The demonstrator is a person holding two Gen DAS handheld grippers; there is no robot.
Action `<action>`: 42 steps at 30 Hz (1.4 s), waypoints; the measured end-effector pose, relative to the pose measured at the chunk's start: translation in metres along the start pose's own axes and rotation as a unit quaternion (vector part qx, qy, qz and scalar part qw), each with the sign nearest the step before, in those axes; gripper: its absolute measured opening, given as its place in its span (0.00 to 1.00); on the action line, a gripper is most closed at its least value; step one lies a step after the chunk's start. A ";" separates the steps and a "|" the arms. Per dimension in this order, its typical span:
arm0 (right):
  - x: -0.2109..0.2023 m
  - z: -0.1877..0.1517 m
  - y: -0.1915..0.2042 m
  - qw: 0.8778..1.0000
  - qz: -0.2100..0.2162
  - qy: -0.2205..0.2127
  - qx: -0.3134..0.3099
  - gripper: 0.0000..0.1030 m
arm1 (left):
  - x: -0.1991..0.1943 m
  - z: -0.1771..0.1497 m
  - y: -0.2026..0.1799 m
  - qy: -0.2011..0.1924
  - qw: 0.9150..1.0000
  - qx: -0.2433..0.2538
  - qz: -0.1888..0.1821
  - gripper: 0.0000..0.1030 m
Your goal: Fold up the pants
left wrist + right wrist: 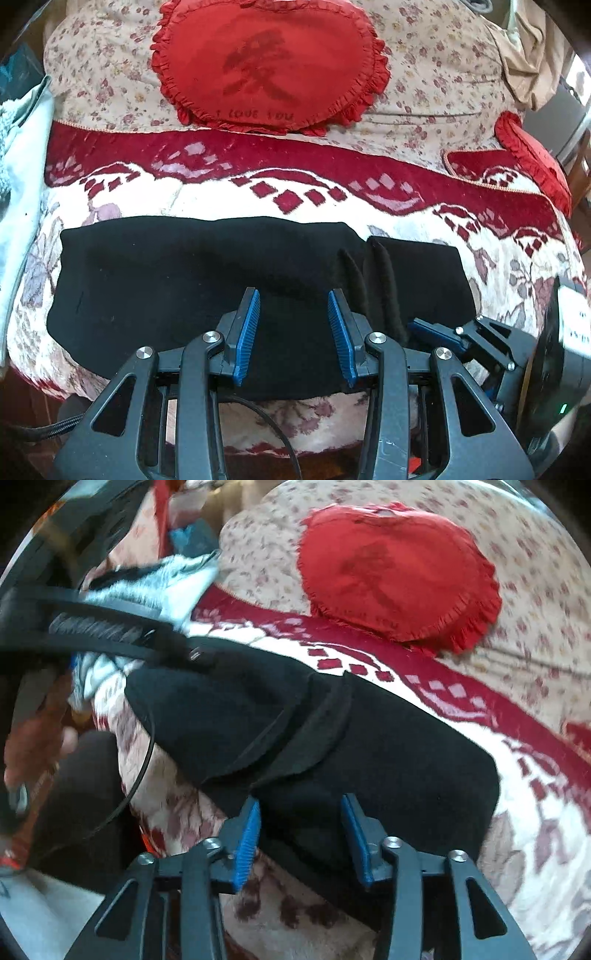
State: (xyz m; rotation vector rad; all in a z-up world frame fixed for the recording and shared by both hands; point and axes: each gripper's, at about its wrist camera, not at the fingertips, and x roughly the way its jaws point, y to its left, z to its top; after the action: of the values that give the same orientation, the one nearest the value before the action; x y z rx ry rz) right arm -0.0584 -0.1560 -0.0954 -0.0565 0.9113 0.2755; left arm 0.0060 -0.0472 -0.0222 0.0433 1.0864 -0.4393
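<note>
My right view is blurring, hiding detail at its left. My left gripper [294, 334] and right gripper [302, 840] are gaping over the pants [192, 280]. A pillow [269, 62] is lying far behind.

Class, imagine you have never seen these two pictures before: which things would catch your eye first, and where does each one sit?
The big red heart-shaped pillow at the far side of the bed stands out first, lying on a flowered quilt. Next come the black pants, folded into a dark slab across the red-and-white blanket near the bed's front edge. Both grippers, left and right, hang open over the near edge of the pants.
</note>
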 end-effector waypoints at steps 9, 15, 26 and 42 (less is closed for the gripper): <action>-0.015 0.018 -0.012 0.985 0.142 -0.038 0.088 0.07 | -0.013 0.005 0.008 -0.017 1.000 -0.019 -0.007 0.37; 0.030 0.008 0.022 0.984 0.163 0.036 0.070 0.06 | -0.012 0.007 -0.010 -0.015 1.000 0.001 -0.009 0.37; -0.051 0.002 -0.075 0.989 -0.013 -0.027 0.144 0.08 | 0.006 0.004 -0.044 -0.007 0.999 0.034 -0.029 0.37; -0.038 0.011 -0.077 0.993 -0.035 0.010 0.112 0.08 | 0.050 -0.010 -0.053 0.032 0.999 0.033 -0.009 0.49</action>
State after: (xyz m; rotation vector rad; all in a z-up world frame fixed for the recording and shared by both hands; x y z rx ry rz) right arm -0.0518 -0.2368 -0.0634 0.1168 0.9533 0.1067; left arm -0.0023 -0.1094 -0.0600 0.1075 1.1361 -0.4930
